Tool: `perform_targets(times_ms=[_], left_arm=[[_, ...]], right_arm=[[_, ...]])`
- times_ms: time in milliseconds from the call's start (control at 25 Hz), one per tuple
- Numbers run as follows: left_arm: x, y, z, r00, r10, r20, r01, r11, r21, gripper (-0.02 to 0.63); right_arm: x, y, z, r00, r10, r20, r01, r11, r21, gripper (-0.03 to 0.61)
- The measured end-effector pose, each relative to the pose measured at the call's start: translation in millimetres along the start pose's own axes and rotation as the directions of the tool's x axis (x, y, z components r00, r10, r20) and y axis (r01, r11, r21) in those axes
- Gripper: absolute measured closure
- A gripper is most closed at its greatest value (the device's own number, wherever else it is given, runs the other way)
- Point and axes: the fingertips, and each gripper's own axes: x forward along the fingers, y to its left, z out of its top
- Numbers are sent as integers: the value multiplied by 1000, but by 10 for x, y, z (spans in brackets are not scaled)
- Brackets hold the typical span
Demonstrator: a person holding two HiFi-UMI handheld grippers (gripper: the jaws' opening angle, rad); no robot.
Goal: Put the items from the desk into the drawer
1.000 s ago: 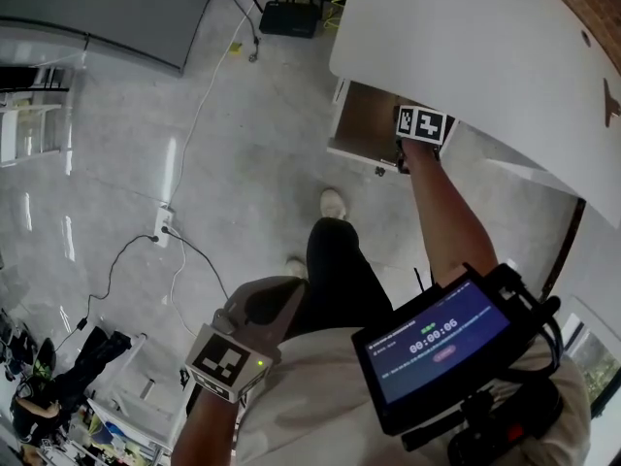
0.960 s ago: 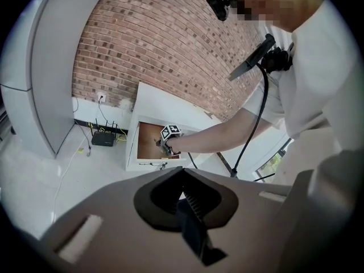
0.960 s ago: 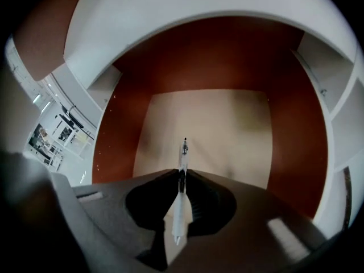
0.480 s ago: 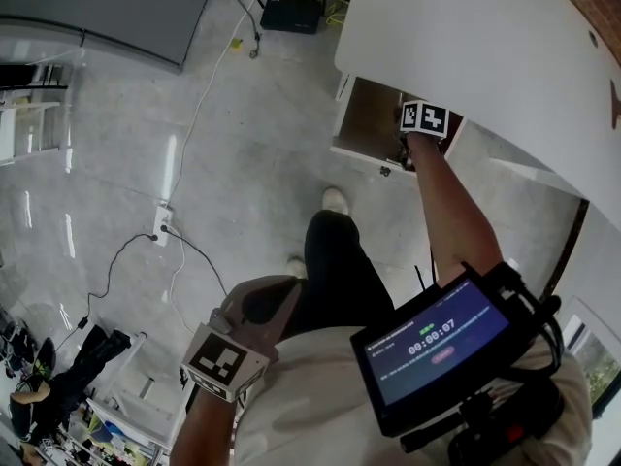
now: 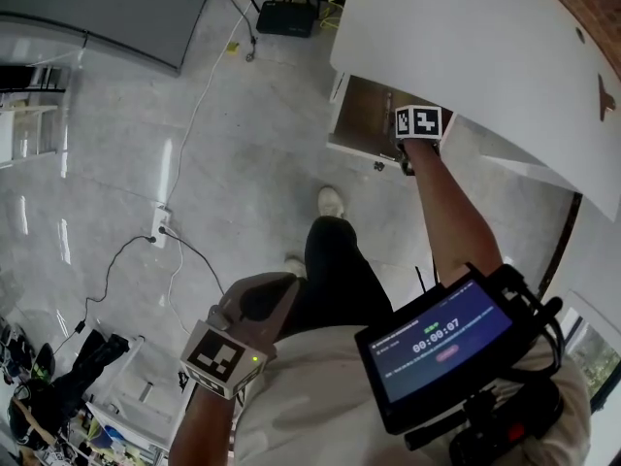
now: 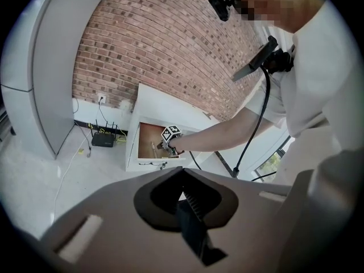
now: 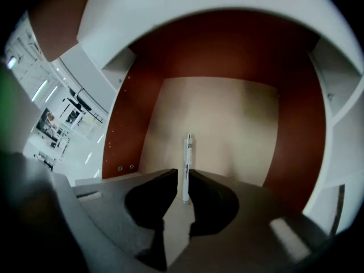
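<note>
A white desk (image 5: 466,47) has a brown wooden drawer (image 5: 364,115) pulled open beneath it. My right gripper (image 5: 408,153) reaches down into that drawer. In the right gripper view a white pen (image 7: 187,158) lies flat on the drawer floor (image 7: 239,124), seen through the narrow gap between the jaws; my right gripper (image 7: 182,178) is slightly open and nothing is pinched. My left gripper (image 5: 260,297) hangs low by the person's hip, far from the desk. Its jaws (image 6: 183,172) are shut and hold nothing. The left gripper view shows the drawer (image 6: 149,144) from afar.
A black router (image 5: 288,17) with cables sits on the grey floor by the wall. A power strip (image 5: 161,226) and its cord lie to the left. A grey cabinet (image 5: 97,8) stands at top left. The person's shoe (image 5: 332,202) is in front of the drawer.
The right gripper has stayed inside the drawer, shifting only slightly. The left gripper has hardly moved.
</note>
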Motion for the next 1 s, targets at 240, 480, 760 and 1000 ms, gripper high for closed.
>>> perform_targets(times_ms=[240,480,760,1000], left_arm=[[-527,-423,65,999,-45,28,45,998,32,606],[-663,-548,4,997,-66,50,61,994,90,606],[-1393,-963,-85,988,-54,145,35,990,133,606],[-1575,-813,-144,975,10,221,-38,992,122,606]], right_arm=[[-825,360,-119,1000,6,20,-5,999,-45,523],[-1291,595,-293,997,44,59,-38,995,-96,532],[-2711,1182,-695,978,117,172,-92,985,-147,575],[-3335,1622,-978,954,195,229,-135,958,-253,575]])
